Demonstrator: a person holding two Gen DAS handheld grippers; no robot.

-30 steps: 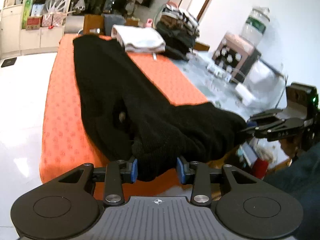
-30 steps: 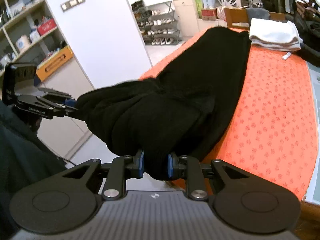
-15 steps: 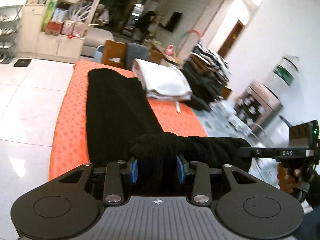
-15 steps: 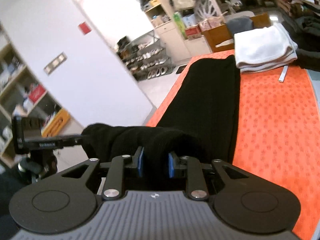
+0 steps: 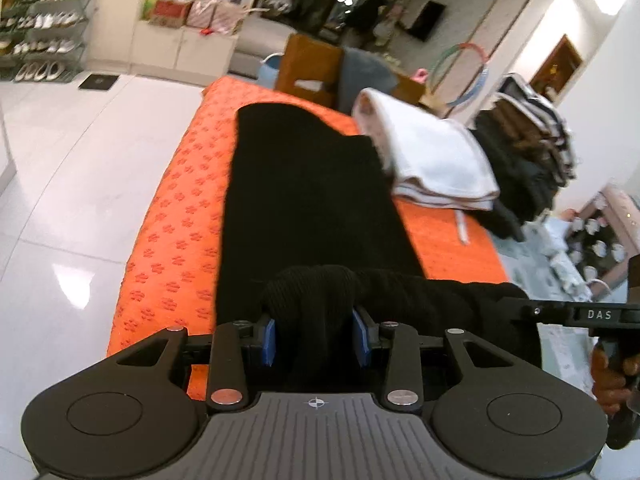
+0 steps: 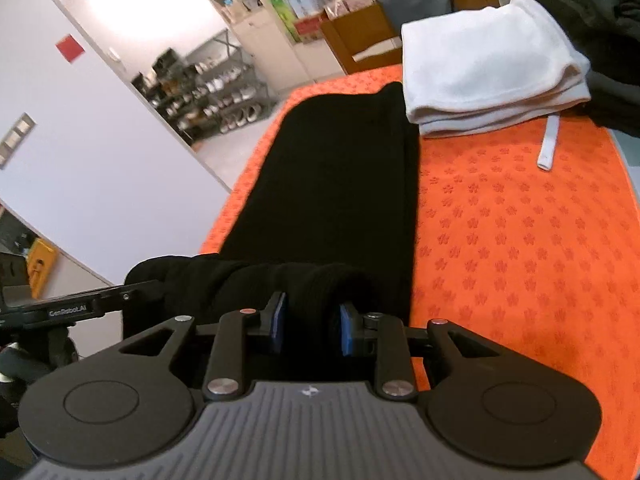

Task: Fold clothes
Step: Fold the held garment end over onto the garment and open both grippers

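A black knit garment [image 5: 304, 204] lies lengthwise along the left side of an orange flower-patterned cloth [image 6: 520, 248] that covers the desk. Its far end reaches toward the far edge of the cloth, while its near end is lifted clear of the surface and bunched into a thick roll stretched between the two grippers.

The left gripper [image 5: 314, 338] has its blue-padded fingers [image 5: 269, 340] pinching one gathered end of that roll. The right gripper [image 6: 310, 328] does likewise at the other end, its fingers [image 6: 345, 334] pressed into the knit fabric. In each wrist view the other gripper shows at the side, level with the roll; the left view also shows part of the hand holding the right one.

Just beside the garment's far right edge sits a folded white towel-like stack [image 6: 488, 68], with a pale strap [image 6: 548, 144] lying on the cloth below it. Dark clothes [image 5: 520, 172] are heaped further right. Past the desk stand a wooden chair [image 5: 310, 66], white cabinets [image 5: 168, 40] and a shoe rack [image 6: 216, 92] on a glossy tiled floor [image 5: 68, 200].
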